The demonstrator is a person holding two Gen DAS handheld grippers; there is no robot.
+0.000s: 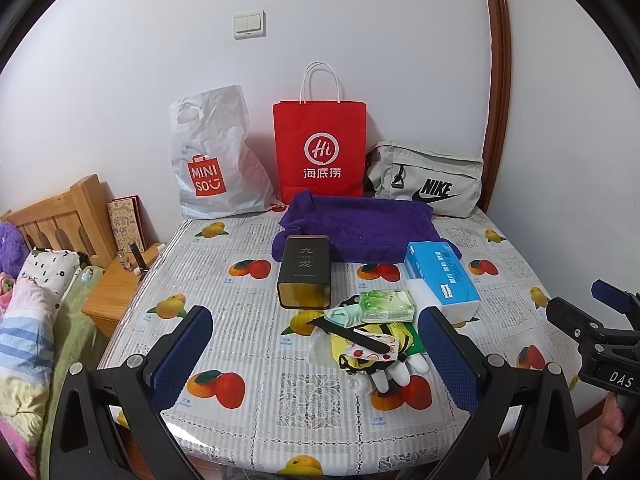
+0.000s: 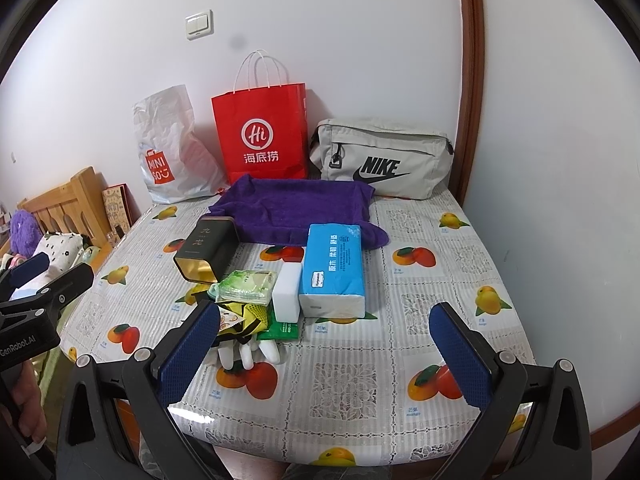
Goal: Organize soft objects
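Both tools hover above the near edge of the table [image 2: 420,240], clear of all items. The left gripper [image 1: 316,356] is spread wide and holds nothing; the right gripper [image 2: 326,354] is likewise wide and empty.

The soft items lie in a loose pile [image 1: 368,340] at mid-table: a green wipes packet [image 1: 386,305], a small patterned pouch [image 1: 370,354] and white gloves [image 2: 248,354], touching one another. A tissue pack [image 2: 334,268] and white sponge [image 2: 287,290] sit just beside them; a purple towel [image 2: 296,208] lies behind.

Risk: a grasp into the overlapping pile may lift several items together, or drag the strap. The dark tin [image 1: 305,272], lying just beside the pile, may be knocked.
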